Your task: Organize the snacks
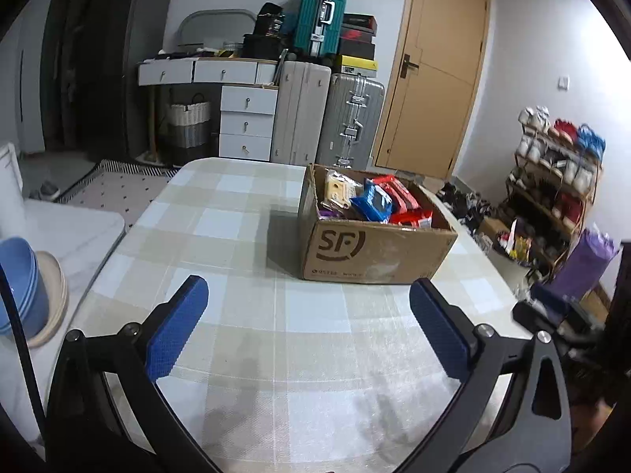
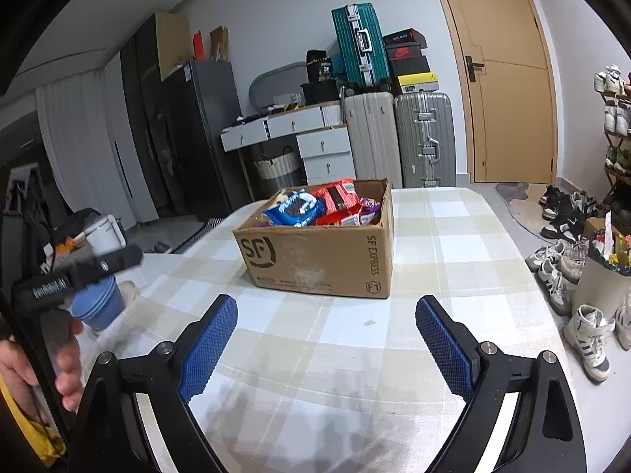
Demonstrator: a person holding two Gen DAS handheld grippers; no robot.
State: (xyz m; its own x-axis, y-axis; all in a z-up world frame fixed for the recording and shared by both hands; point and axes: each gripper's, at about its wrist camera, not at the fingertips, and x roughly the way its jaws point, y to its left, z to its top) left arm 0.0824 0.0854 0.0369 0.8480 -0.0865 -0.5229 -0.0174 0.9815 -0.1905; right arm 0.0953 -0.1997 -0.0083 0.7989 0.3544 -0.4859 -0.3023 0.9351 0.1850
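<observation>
Checked cloth covers the surface point(image 1: 236, 236), whose rounded left edge runs close beside a white side table point(image 1: 79, 228) carrying stacked blue bowls point(image 1: 19, 276) at the far left. Between that edge and my cardboard box point(image 1: 374, 252) lies a broad bare stretch of cloth. My left tongs point(image 1: 309, 295) hang spread wide over the near cloth, nothing between the blue pads. The box sits right of centre, open-topped, with snack packets point(image 1: 374, 201) piled inside: blue, red and yellow wrappers. From the right wrist view, my right tongs point(image 2: 326, 315) are likewise spread and hold nothing, with the box point(image 2: 315, 260) straight ahead, well apart from the fingertips. Right of the box the cloth runs on bare to the surface's right edge, beyond which shoes point(image 2: 572, 276) crowd the floor. Behind stand a drawer unit point(image 1: 244, 118), suitcases point(image 1: 327, 118) and a closed wooden door point(image 1: 437, 71).
</observation>
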